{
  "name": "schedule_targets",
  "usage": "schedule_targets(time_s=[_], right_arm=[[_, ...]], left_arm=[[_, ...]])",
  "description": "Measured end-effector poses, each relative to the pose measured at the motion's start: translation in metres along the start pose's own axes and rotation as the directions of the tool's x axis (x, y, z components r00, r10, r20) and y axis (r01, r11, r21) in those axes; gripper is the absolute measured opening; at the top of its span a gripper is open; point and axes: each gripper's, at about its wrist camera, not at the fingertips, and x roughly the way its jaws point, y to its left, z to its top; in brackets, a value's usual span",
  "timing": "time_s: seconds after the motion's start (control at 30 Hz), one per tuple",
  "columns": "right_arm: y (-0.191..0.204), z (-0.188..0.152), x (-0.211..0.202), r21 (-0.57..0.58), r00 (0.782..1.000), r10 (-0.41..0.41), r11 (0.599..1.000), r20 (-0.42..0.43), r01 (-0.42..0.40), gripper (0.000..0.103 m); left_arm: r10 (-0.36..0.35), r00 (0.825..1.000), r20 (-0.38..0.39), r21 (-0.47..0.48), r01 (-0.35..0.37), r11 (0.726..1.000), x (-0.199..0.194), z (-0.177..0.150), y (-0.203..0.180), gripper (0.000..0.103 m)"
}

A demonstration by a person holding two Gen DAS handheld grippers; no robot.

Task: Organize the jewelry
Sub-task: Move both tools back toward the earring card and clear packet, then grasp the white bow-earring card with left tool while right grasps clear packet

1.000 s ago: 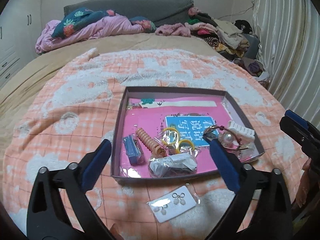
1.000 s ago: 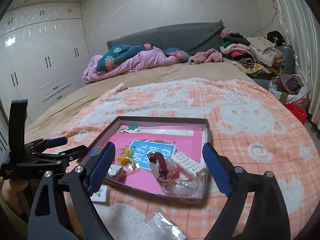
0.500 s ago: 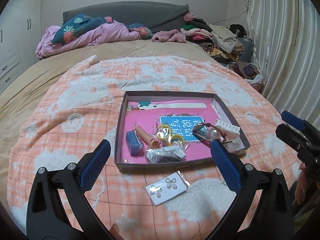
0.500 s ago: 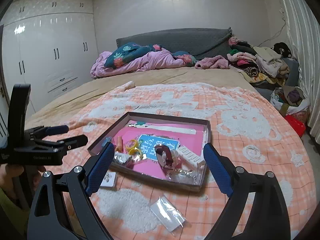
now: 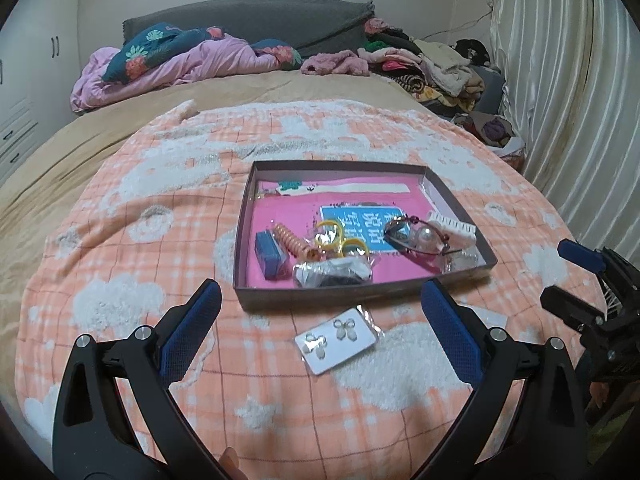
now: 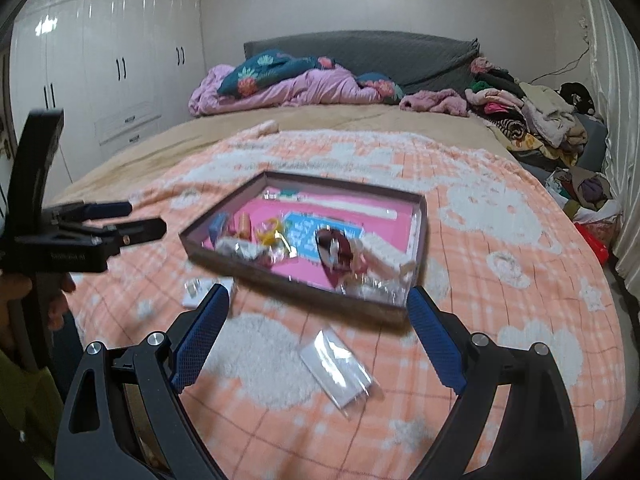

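A shallow grey box (image 5: 456, 276) with a pink lining lies on the peach blanket, also seen as the box (image 6: 308, 284) in the right wrist view. Inside it are a blue block (image 5: 271, 254), a peach spiral hair tie (image 5: 292, 244), yellow rings (image 5: 340, 240), a pearl bracelet (image 5: 420, 238), a white comb (image 5: 452, 228) and a foil packet (image 5: 332, 272). An earring card (image 5: 338, 338) lies on the blanket before the box, between my left gripper's (image 5: 320, 324) open fingers. A clear bag (image 6: 338, 366) lies in front of my open right gripper (image 6: 318, 332). Both grippers hold nothing.
Rumpled pink and teal bedding (image 5: 180, 64) and a clothes pile (image 5: 432, 68) lie at the bed's far end. White wardrobes (image 6: 108, 52) stand left, a curtain (image 5: 568, 80) right. A hand (image 6: 16, 288) holds the left tool. Bags (image 6: 588, 196) sit beside the bed.
Both grippers have drawn back and risen from the box, so it looks smaller and farther. The earring card and the clear bag now show more fully. Nothing was picked up.
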Motion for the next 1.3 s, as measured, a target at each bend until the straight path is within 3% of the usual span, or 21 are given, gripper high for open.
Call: schedule_targets(time_s=[0.43,0.8,1.1,1.3], right_arm=[[0.001,-0.028,0.015,-0.028,0.996,-0.013,1.0,-0.089,0.01,0.09],[-0.007,-0.047,0.052,-0.041,0.982,-0.047,0.998,-0.18,0.04,0.09],[-0.005,-0.057,0.086,-0.173,0.967,-0.147,0.979,-0.206,0.112,0.09],[-0.004,-0.059,0.103,-0.204,0.966,-0.134,0.975,-0.221,0.089,0.085]], left_arm=[[-0.004,0.995,-0.101,0.033,0.007,0.999,0.022,-0.035,-0.008,0.093],[0.003,0.984,-0.178,0.022,0.001,1.0,0.054,-0.054,-0.004,0.093],[0.005,0.978,-0.208,0.017,-0.002,1.0,0.08,-0.056,-0.002,0.093],[-0.011,0.975,-0.22,0.009,0.013,1.0,0.092,-0.057,-0.002,0.093]])
